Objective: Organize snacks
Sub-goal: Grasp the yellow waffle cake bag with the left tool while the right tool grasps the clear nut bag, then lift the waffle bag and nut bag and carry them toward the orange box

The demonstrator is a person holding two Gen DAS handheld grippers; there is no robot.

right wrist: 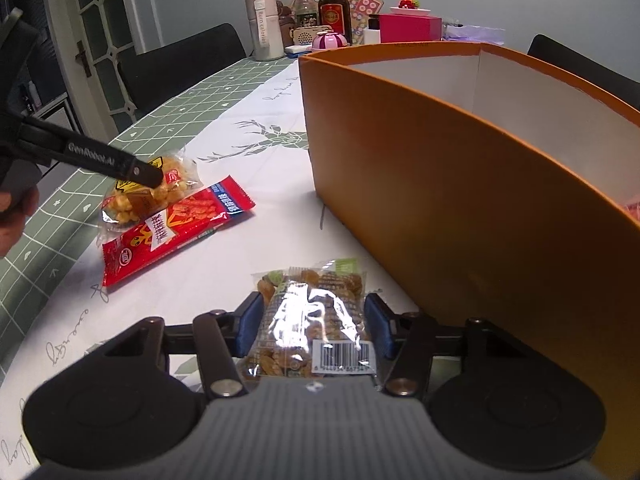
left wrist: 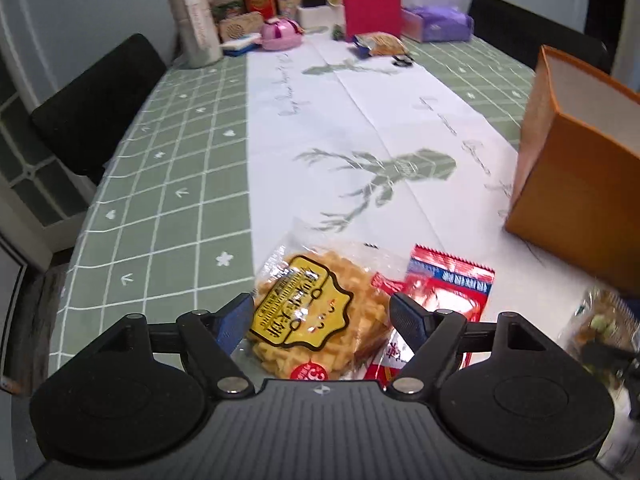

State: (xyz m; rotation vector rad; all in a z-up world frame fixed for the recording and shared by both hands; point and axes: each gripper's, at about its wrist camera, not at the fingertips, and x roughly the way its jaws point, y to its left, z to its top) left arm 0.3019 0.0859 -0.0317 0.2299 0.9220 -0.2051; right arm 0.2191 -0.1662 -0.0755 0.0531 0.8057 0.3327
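A clear waffle packet with a yellow label (left wrist: 312, 312) lies on the white runner, partly on top of a red snack packet (left wrist: 452, 292). My left gripper (left wrist: 322, 318) stands open around the waffle packet, its blue pads a little off both sides. In the right wrist view its finger (right wrist: 140, 170) hangs over the waffle packet (right wrist: 176, 186) and the red packet (right wrist: 176, 228). My right gripper (right wrist: 314, 320) is shut on a clear packet of nuts (right wrist: 316, 316) that lies on the table, pads against both long edges. A tall open orange box (right wrist: 440, 180) stands just right of it.
The orange box (left wrist: 580, 184) fills the right side. Bottles (right wrist: 264, 20), a pink box (right wrist: 408, 26) and other clutter line the table's far end. Black chairs (left wrist: 96, 104) stand at both sides. A person's hand (right wrist: 16, 216) holds the left gripper.
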